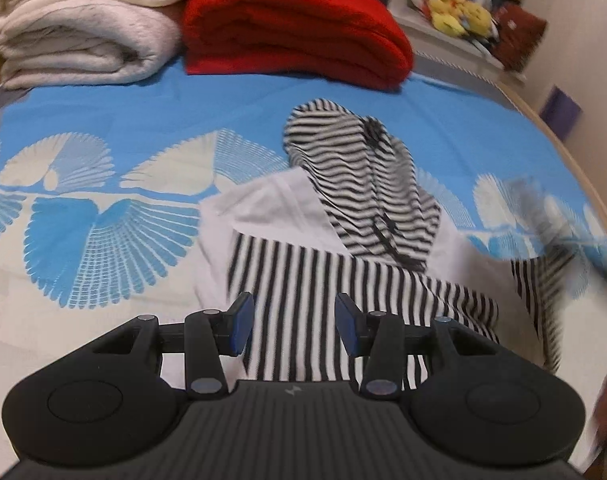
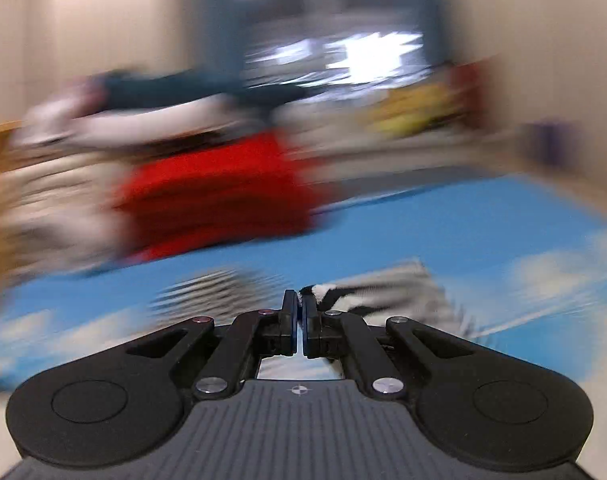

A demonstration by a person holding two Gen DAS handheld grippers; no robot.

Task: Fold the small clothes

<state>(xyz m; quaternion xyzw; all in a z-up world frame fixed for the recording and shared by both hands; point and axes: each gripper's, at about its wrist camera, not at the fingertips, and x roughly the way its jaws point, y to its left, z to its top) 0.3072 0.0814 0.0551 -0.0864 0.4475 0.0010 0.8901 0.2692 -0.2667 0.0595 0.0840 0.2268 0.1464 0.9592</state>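
Observation:
A small black-and-white striped garment (image 1: 355,208) lies rumpled on the blue and white bed cover (image 1: 123,120), with a white inner layer showing at its left. My left gripper (image 1: 294,326) is open, just above the garment's near striped edge, holding nothing. My right gripper (image 2: 301,322) is shut on a fold of the striped garment (image 2: 383,292), which trails off to the right. The right wrist view is heavily motion-blurred. A blurred striped flap (image 1: 543,292) is lifted at the right of the left wrist view.
A folded white blanket (image 1: 83,28) and a folded red blanket (image 1: 291,28) sit at the far side of the bed. Yellow soft toys (image 1: 459,10) lie on a ledge beyond. The bed's right edge (image 1: 575,168) curves close by.

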